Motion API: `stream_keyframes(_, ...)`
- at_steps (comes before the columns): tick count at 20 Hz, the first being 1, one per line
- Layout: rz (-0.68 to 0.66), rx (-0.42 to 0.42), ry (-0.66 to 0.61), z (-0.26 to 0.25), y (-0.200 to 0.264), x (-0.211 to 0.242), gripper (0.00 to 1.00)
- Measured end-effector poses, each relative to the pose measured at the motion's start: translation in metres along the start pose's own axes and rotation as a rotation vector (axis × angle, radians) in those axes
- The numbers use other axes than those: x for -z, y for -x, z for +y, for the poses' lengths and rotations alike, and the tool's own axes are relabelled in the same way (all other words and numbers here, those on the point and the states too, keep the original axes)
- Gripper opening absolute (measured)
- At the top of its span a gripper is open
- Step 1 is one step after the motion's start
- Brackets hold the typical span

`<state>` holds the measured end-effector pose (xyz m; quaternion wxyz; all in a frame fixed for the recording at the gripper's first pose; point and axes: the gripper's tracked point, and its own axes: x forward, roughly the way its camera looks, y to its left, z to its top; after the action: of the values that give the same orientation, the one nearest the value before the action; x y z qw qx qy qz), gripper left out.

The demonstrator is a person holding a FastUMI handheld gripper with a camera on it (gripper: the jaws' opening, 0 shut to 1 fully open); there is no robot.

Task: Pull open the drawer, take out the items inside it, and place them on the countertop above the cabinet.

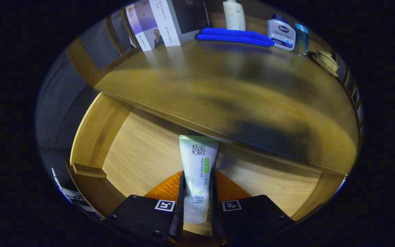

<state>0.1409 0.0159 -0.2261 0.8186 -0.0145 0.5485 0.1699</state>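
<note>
Item: tube (197, 171), one, held upright in your claw (197, 202), both fingers pressing its lower half. Location: over open drawer (142, 154), near worktop (218, 85) front edge. Long axis points up toward worktop; lift, carry forward.

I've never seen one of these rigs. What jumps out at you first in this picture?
A white tube with a green end stands out, clamped between the gripper jaws above the open wooden drawer. Beyond it, on the countertop, lies a bright blue folded cloth beside some bottles.
</note>
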Motion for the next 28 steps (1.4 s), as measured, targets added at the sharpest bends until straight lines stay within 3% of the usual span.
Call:
stream_keyframes(20,-0.253,-0.216,-0.093,0.039,0.126,-0.001,0.35)
stream_keyframes(28,-0.406,-0.136,-0.194,-0.010,0.136,-0.068,0.35)
